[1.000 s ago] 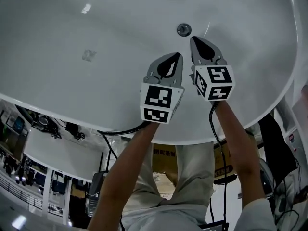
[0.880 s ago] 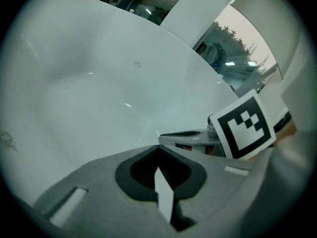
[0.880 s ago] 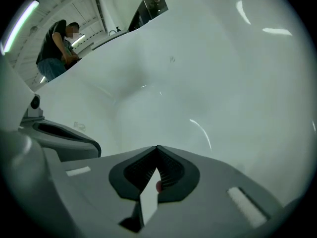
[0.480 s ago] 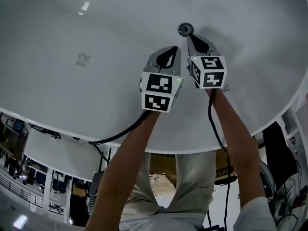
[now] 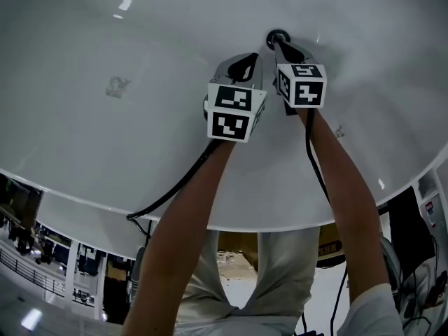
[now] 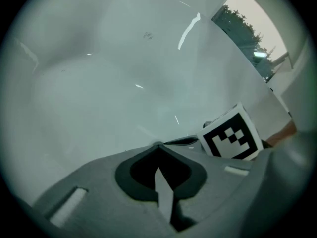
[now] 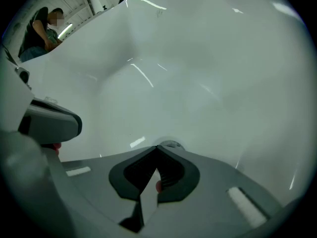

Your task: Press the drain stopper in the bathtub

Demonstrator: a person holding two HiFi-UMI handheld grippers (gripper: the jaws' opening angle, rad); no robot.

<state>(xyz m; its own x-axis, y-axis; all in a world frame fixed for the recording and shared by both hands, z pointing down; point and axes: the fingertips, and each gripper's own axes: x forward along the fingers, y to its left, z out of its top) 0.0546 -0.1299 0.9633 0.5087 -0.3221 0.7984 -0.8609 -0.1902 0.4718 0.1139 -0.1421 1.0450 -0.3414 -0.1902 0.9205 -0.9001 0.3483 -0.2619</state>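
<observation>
The round metal drain stopper sits in the floor of the white bathtub. My right gripper is shut, and its tips rest on the stopper's near edge. In the right gripper view the stopper peeks out just past the closed tips of the right gripper. My left gripper is shut too and hovers just left of the right one, above bare tub floor. The left gripper holds nothing in the left gripper view, where the right gripper's marker cube shows beside it.
The tub's curved rim runs below my forearms. A black cable trails from the left gripper over the rim. A small mark lies on the tub floor at left. A seated person appears far off.
Both grippers have moved forward into the tub. The right gripper's tips went from short of the stopper to touching it. The left gripper followed alongside.
</observation>
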